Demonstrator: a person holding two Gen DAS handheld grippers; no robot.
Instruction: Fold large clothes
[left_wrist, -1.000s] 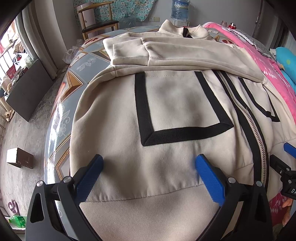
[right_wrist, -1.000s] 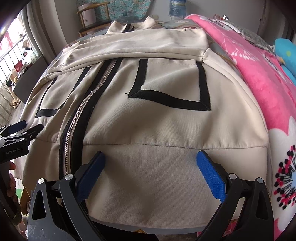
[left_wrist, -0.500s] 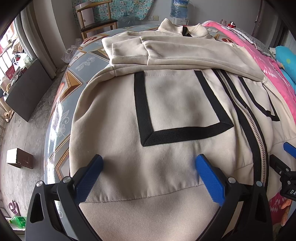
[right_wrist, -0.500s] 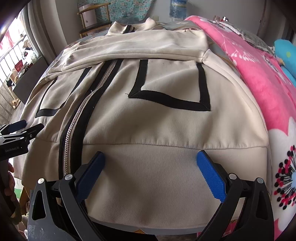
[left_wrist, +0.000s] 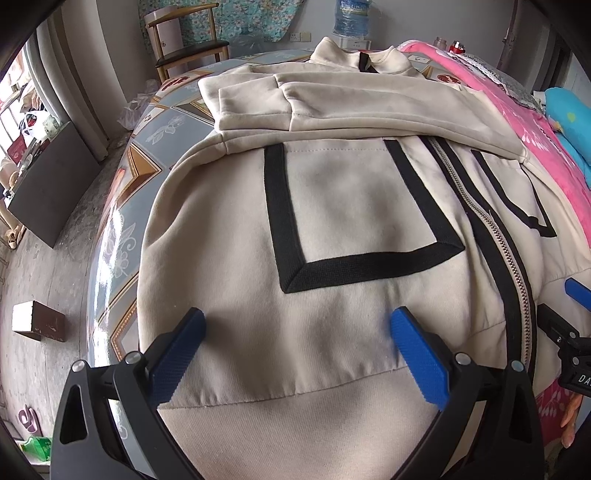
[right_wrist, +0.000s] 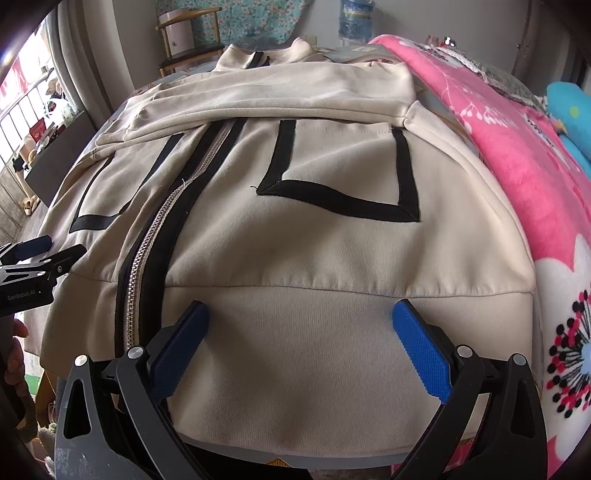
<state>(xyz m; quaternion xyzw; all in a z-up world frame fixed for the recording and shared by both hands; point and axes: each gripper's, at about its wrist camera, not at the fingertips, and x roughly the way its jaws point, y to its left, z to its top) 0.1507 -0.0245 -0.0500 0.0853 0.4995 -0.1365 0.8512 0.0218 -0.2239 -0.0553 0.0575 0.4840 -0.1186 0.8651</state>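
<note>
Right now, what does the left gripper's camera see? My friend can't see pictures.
A cream zip-up jacket with black trim lies flat, sleeves folded across its chest. The open left gripper sits above its bottom hem. A pink blanket lies at right.

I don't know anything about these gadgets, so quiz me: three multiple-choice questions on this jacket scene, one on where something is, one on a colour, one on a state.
1. Where do the jacket's sleeves lie?
A. Hanging off the table
B. Folded across the chest
C. Tucked under the hem

2. What colour is the blanket beside the jacket?
A. Green
B. Pink
C. Brown

3. How is the left gripper?
A. Jaws spread wide over the hem
B. Shut on a sleeve
C. Shut on the collar

Answers: 1 B, both sleeves lie crossways below the collar. 2 B, pink fabric with flowers runs along the jacket's side. 3 A, its two blue pads stand far apart with bare fabric between them; the right gripper looks the same.
</note>
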